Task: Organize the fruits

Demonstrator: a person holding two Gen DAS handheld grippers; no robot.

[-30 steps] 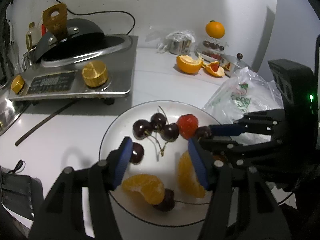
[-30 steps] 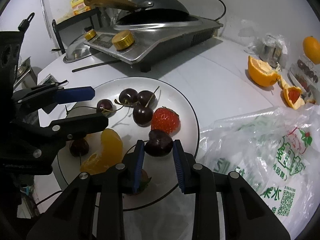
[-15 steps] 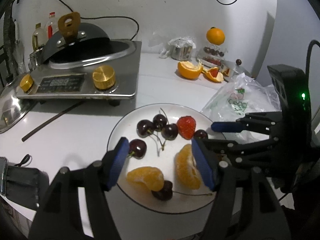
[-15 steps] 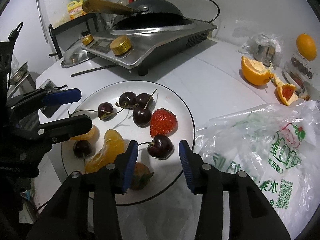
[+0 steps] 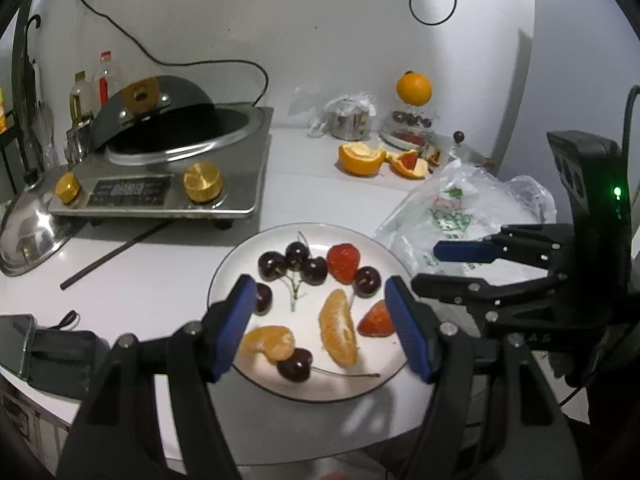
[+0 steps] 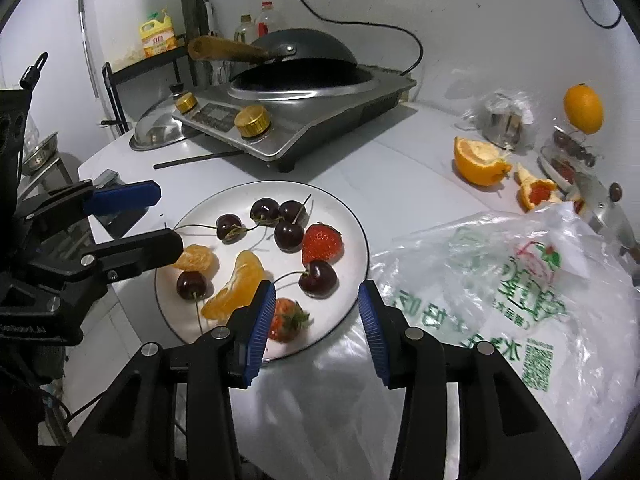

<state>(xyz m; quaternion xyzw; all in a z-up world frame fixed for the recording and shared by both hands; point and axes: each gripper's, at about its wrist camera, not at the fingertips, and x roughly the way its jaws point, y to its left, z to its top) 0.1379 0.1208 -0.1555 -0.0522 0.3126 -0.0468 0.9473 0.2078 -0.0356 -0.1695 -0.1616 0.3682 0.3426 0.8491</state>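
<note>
I am holding my left gripper (image 5: 320,320) spread wide above the near rim of the white plate (image 5: 240,256), its blue pads pinching nothing, and my right gripper (image 6: 316,320) is likewise hanging wide apart and empty over the plate's edge beside the plastic bag (image 6: 500,300). Just past my right pads a strawberry (image 6: 286,320) is lying near the rim with its green leaves showing, and a lone cherry (image 6: 319,278) is sitting close beyond it. Under my left gripper an orange segment (image 5: 339,332) is lying lengthwise, a second segment (image 5: 269,343) is resting to its left, touching a dark cherry (image 5: 295,365) with a long stem. Another cherry (image 5: 262,298) is peeking out behind my left pad. Farther in, a second strawberry (image 5: 343,263) is lying beside a cluster of three cherries (image 5: 294,265) with tangled stems. Beyond the plate, a dark stick (image 5: 116,254) is lying on the white counter (image 5: 160,280) in front of the steel cooker (image 5: 168,176), which is carrying a black pan. Far off to the right, orange peel pieces (image 5: 362,158) are resting near a whole orange (image 5: 414,89) that is sitting on a small fruit stand
</note>
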